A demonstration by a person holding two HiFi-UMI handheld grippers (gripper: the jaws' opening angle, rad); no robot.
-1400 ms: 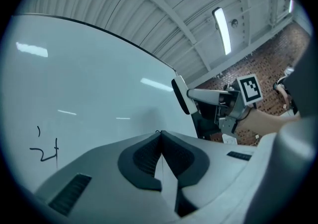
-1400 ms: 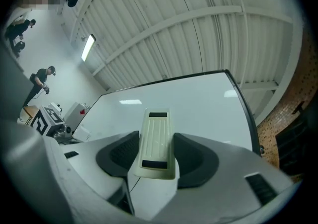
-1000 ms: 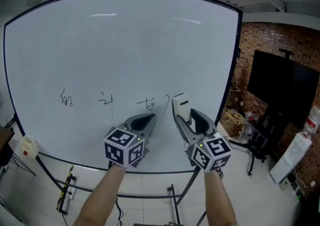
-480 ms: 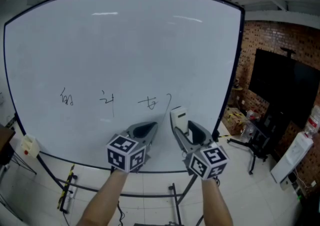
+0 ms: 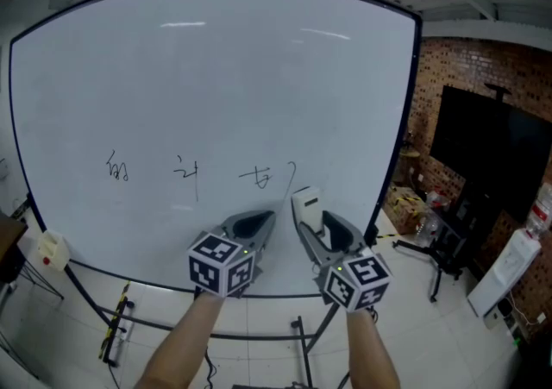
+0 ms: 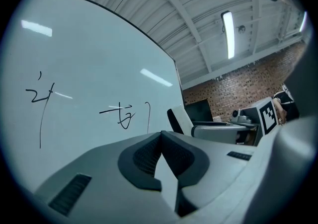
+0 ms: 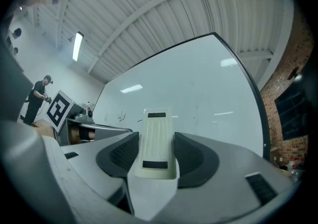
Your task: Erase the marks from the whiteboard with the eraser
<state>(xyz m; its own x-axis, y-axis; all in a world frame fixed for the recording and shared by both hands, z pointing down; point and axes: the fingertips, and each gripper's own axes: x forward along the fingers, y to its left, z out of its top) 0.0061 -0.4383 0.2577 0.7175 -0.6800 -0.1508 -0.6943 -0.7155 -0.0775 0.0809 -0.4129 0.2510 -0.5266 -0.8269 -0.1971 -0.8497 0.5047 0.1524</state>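
Brick-walled room; large white black-framed whiteboard (image 5: 216, 77) on a stand. Small black pen marks (image 5: 257, 177) sit low on the whiteboard. Right gripper (image 5: 315, 222) is clamped on the cream plastic block eraser (image 5: 306, 203), held near the whiteboard's lower edge, just under the rightmost mark (contact with the whiteboard not clear). Left gripper (image 6: 161, 141) is closed on nothing. Risks: eraser, pinched by its narrow sides, could twist or slip under pressure; tilted contact would leave streaks.
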